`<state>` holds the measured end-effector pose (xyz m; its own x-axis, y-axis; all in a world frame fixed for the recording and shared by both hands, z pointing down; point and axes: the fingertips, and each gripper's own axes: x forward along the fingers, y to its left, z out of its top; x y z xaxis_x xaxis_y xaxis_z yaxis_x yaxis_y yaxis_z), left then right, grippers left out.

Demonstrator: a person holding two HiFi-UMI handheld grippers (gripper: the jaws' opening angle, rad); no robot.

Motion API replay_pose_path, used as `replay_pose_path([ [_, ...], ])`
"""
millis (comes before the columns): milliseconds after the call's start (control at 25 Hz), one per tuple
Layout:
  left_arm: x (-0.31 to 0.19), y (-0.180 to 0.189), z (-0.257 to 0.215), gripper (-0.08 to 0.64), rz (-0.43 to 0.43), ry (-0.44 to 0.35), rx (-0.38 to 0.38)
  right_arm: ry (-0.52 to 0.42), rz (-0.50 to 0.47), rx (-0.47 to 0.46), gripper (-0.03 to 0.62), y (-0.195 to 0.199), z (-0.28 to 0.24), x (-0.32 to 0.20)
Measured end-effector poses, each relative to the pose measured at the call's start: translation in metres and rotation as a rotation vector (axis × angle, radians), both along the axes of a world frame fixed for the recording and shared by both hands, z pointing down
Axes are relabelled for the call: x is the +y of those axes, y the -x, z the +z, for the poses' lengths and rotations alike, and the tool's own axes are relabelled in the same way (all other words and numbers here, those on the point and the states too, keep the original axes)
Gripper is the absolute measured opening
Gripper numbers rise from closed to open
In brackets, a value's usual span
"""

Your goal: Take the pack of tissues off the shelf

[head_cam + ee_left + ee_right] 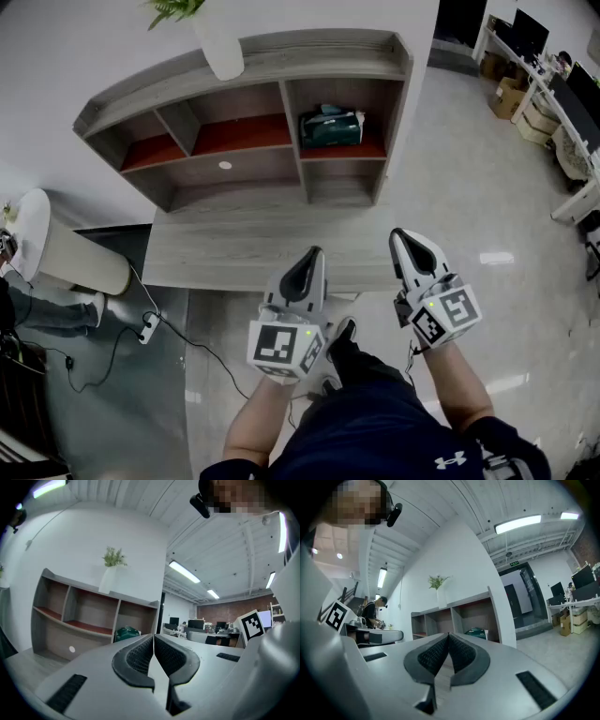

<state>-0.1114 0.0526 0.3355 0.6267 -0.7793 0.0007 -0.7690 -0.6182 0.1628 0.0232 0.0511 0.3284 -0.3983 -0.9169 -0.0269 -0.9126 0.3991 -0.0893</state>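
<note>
Head view first, Mei: how far along is the task, in your opinion?

At the very beginning, Tom, as I judge it. The green pack of tissues (330,127) lies in the upper right compartment of the shelf (281,67), and nothing touches it. The shelf stands at the far side of the tabletop (216,255).

Do the tongs hold something?

No. The left tongs (316,253) are closed, pad against pad, with nothing between them; the left gripper view shows this clearly. The right tongs (399,234) are the same: the jaws meet at the tips and they are empty.

Where are they compared with the pack?

Well apart from it. Both are at the near side, about over the near edge of the tabletop, side by side, with the right one a little farther forward. How high they are above the tabletop I cannot tell.

And the arms?

Both forearms are bare and reach forward, low in front of the body. Both tongs point toward the shelf, and each gripper view has the pack just beside its closed tips.

So what is left to do?

Almost everything, I think: to reach into the right compartment, open one pair of tongs, close it on the pack and draw the pack out. The right tongs seem better placed for this. A white vase (223,52) with a plant (173,9) stands on top of the shelf, to the left of that compartment, so it should not be in the way.
</note>
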Motion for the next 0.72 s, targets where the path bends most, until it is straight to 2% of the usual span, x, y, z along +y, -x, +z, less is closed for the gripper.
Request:
replay_pose_path([
  [160, 0.046, 0.020, -0.012, 0.017, -0.031, -0.053, 0.008, -0.020, 0.006, -0.009, 0.012, 0.011, -0.008, 0.056],
  [280, 0.077, 0.021, -0.016, 0.017, -0.066, -0.094, -0.040, -0.029, -0.005, -0.006, 0.011, 0.011, -0.011, 0.099],
  [400, 0.098, 0.015, -0.021, 0.017, -0.089, -0.108, -0.070, -0.044, -0.024, -0.025, 0.012, 0.005, -0.014, 0.124],
  [560, 0.116, 0.002, -0.021, 0.017, -0.129, -0.083, -0.070, -0.049, -0.070, -0.036, 0.012, -0.002, -0.013, 0.142],
  [720, 0.129, -0.027, -0.027, 0.017, -0.134, -0.081, -0.075, -0.056, -0.106, -0.058, 0.011, -0.023, -0.017, 0.151],
])
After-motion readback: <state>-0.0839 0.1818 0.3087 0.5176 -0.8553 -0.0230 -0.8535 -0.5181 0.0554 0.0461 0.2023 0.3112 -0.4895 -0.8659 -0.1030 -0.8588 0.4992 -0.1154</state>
